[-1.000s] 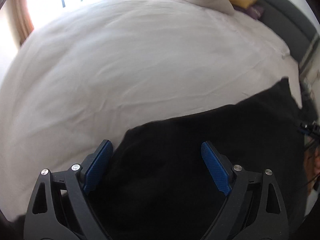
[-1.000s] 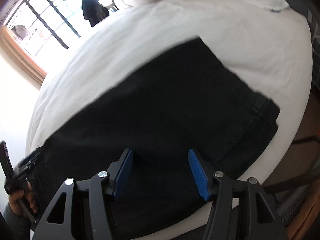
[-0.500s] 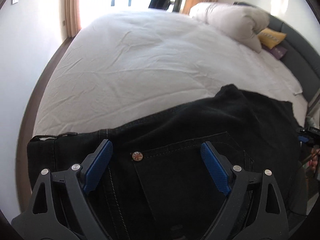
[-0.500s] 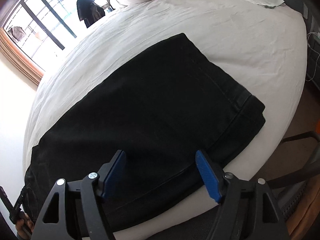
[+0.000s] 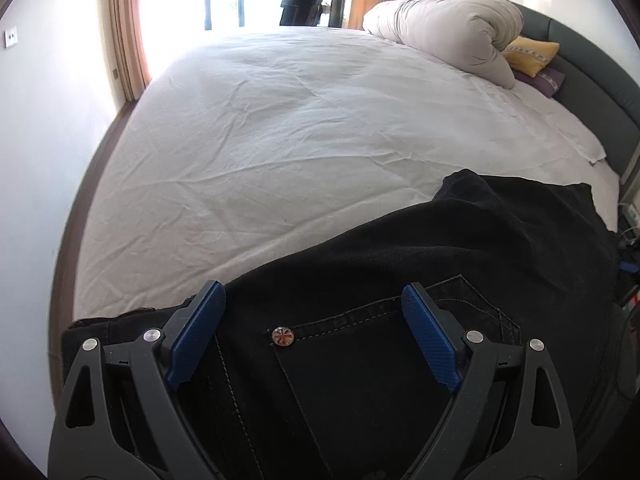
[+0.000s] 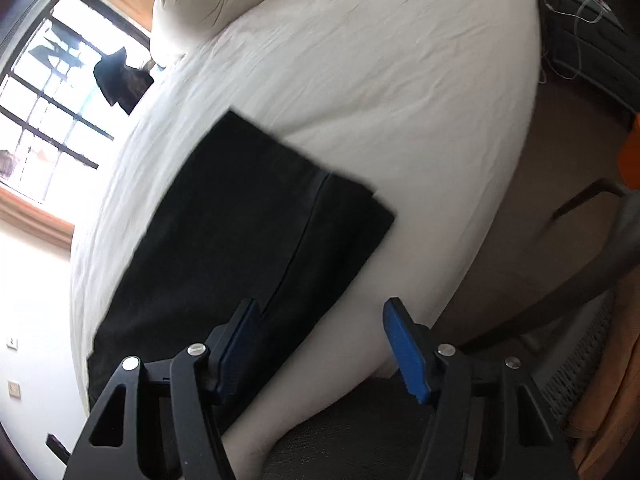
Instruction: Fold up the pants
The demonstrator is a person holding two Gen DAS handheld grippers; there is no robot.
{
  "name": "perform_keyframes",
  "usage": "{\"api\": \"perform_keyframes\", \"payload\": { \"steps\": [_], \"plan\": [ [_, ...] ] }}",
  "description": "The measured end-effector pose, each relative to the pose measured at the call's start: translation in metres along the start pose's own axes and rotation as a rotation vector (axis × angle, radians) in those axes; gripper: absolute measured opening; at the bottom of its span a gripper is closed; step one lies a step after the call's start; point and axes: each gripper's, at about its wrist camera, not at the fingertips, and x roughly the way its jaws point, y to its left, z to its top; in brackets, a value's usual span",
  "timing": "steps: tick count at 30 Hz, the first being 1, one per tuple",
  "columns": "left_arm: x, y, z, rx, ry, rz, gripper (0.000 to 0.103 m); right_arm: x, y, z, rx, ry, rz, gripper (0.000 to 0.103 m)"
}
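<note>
White bed sheet [image 5: 304, 128] carries black pants [image 5: 420, 264] along its near edge; left gripper [image 5: 314, 336] wide over the waistband, right gripper [image 6: 320, 344] partly open, just closing, empty beside the hem: grip both layers squarely before folding.

the right wrist view is smeared by motion, so the edges of the black pants [image 6: 240, 232] look soft. in the left wrist view the pants [image 5: 400, 280] run out past the bottom edge behind the left gripper [image 5: 316, 340], and the bed [image 5: 320, 120] hides its far corner behind a rolled duvet [image 5: 444, 28].
</note>
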Motion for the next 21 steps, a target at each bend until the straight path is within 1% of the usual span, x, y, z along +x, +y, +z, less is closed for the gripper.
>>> {"api": "perform_keyframes", "payload": {
  "steps": [1,3,4,6,8,9,10,11,12,13,15,16,17,18,20,21],
  "plan": [
    [-0.006,-0.004,0.002,-0.003,-0.007,0.011,0.09,-0.008,0.0,0.004,-0.001,-0.028,0.029,0.067],
    [-0.022,-0.011,0.002,-0.011,-0.041,-0.01,0.09,-0.017,0.006,0.01,-0.014,-0.074,0.066,0.067],
    [-0.026,-0.015,0.002,-0.005,-0.052,-0.011,0.09,-0.017,0.011,0.013,-0.022,-0.08,0.094,0.067],
    [-0.021,-0.02,-0.001,0.011,-0.038,0.008,0.09,-0.008,0.019,0.017,-0.05,-0.071,0.125,0.067],
    [-0.002,-0.014,-0.009,-0.008,0.022,0.024,0.09,0.009,0.03,0.021,-0.085,-0.043,0.115,0.067],
    [0.003,-0.01,-0.013,-0.019,0.026,0.016,0.09,0.018,0.028,0.021,-0.089,-0.025,0.083,0.067],
    [0.004,-0.009,-0.014,-0.024,0.013,0.013,0.09,0.027,0.025,0.018,-0.072,-0.007,0.062,0.063],
    [0.005,-0.009,-0.013,-0.022,0.021,0.017,0.09,0.026,0.017,0.016,-0.042,-0.026,0.095,0.062],
    [0.005,-0.01,-0.011,-0.017,0.026,0.022,0.09,0.02,0.008,0.016,-0.008,-0.048,0.134,0.06],
    [0.004,-0.012,-0.01,-0.009,0.028,0.026,0.09,0.016,0.004,0.016,0.008,-0.047,0.135,0.058],
    [0.0,-0.014,-0.006,-0.005,0.032,0.023,0.09,0.001,0.004,0.016,-0.008,-0.058,0.091,0.058],
    [-0.005,-0.015,-0.004,-0.009,0.02,0.017,0.09,-0.007,0.005,0.016,-0.008,-0.076,0.093,0.058],
    [-0.01,-0.016,-0.003,-0.015,0.005,0.008,0.09,-0.018,0.006,0.019,-0.001,-0.103,0.131,0.058],
    [-0.014,-0.018,-0.001,-0.014,0.0,0.003,0.09,-0.024,0.008,0.022,0.006,-0.13,0.186,0.059],
    [-0.013,-0.021,-0.001,-0.001,0.006,0.009,0.09,-0.027,0.016,0.029,0.002,-0.156,0.253,0.067],
    [-0.012,-0.021,-0.002,0.0,0.014,0.013,0.09,-0.022,0.02,0.033,0.0,-0.147,0.266,0.074]
  ]
}}
